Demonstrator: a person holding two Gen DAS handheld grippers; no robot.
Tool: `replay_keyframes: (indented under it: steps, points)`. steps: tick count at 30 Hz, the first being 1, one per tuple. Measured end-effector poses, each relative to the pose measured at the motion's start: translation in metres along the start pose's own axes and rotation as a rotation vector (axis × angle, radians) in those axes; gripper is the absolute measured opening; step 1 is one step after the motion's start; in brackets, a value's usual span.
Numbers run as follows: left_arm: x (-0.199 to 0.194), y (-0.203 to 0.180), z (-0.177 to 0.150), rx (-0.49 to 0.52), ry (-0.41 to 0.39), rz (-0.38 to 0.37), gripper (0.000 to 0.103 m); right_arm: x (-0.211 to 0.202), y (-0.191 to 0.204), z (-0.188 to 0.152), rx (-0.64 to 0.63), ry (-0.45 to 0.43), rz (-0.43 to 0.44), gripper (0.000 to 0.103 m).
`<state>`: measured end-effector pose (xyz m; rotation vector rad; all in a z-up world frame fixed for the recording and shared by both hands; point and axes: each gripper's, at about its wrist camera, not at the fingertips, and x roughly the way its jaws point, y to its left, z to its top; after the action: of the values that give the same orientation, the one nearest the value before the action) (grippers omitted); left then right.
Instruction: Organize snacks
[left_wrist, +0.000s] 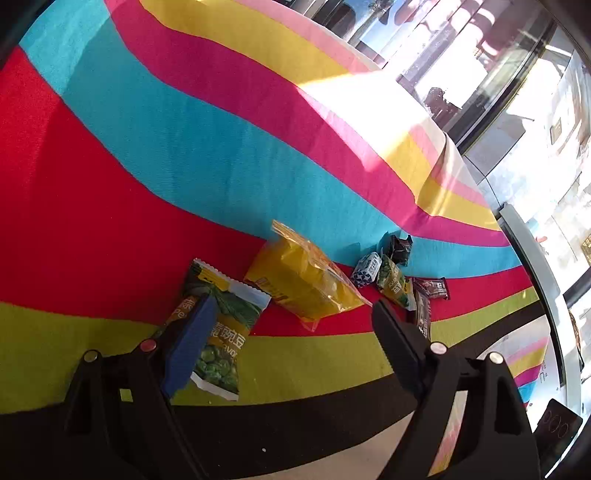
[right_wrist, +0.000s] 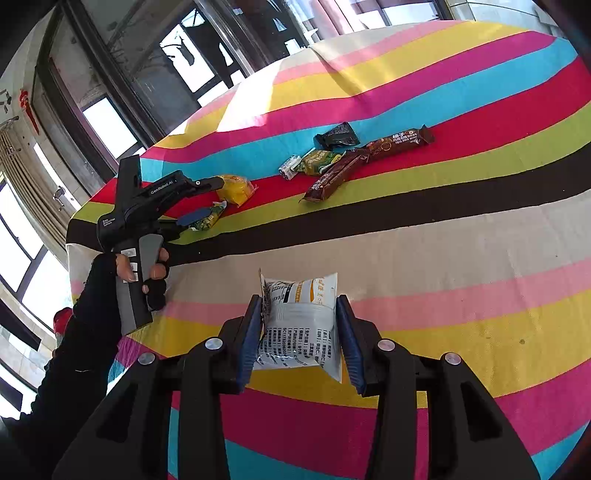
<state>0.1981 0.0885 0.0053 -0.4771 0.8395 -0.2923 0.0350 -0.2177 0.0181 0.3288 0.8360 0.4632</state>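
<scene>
— So, what does the right gripper (right_wrist: 301, 332) have?
— A white snack packet (right_wrist: 301, 325), puffed like a small pillow, with an orange band near its top and dense black print down the back. Both blue pads press its sides, so the jaws are clamped on it. It hangs above the pink and yellow stripes of the tablecloth (right_wrist: 461, 240).
— And the other snacks?
— They lie farther out on the red and lime stripes. A green pea packet (left_wrist: 218, 328) with a serrated white edge lies flat; beside it is a clear yellow bag (left_wrist: 303, 284), plump and crinkled. Well apart, a small cluster: two brown chocolate bars (right_wrist: 369, 158), a little green packet (right_wrist: 317, 160), a blue-and-white candy (left_wrist: 366, 268) and a dark wrapper (right_wrist: 338, 136).
— The left gripper (left_wrist: 291, 317)?
— Its jaws stand wide, pressing on nothing. One blue pad sits over the pea packet, the other finger near the yellow bag's corner.
— Who holds it?
— A hand (right_wrist: 147, 271) in a fingerless black glove, black sleeve behind.
</scene>
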Motion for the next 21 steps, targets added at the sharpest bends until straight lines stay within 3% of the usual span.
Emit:
replay_keyframes:
  steps: [4, 8, 11, 14, 15, 18, 21]
  points:
    - [-0.002, -0.003, 0.003, -0.113, -0.026, 0.057, 0.082, -0.002, 0.000, -0.002, -0.002, 0.002, -0.006, 0.043]
    - [-0.014, 0.003, -0.011, -0.188, -0.114, 0.065, 0.082, -0.002, 0.001, -0.003, 0.000, 0.003, -0.014, 0.043]
    - [-0.023, 0.005, -0.018, -0.235, -0.115, 0.075, 0.082, -0.002, 0.002, -0.004, -0.005, 0.008, -0.012, 0.043]
    - [-0.020, -0.013, -0.027, -0.103, -0.035, 0.116, 0.082, -0.003, 0.002, -0.004, -0.006, 0.008, -0.013, 0.043]
    - [-0.019, -0.021, -0.031, -0.050, -0.001, 0.116, 0.088, -0.003, 0.003, -0.004, -0.007, 0.007, -0.014, 0.043]
    - [-0.023, -0.037, -0.048, 0.076, 0.084, 0.056, 0.096, -0.004, 0.004, -0.006, -0.009, 0.005, -0.017, 0.043]
    - [-0.036, -0.035, -0.059, 0.088, 0.131, -0.040, 0.098, -0.006, 0.003, -0.006, -0.007, -0.004, -0.019, 0.044]
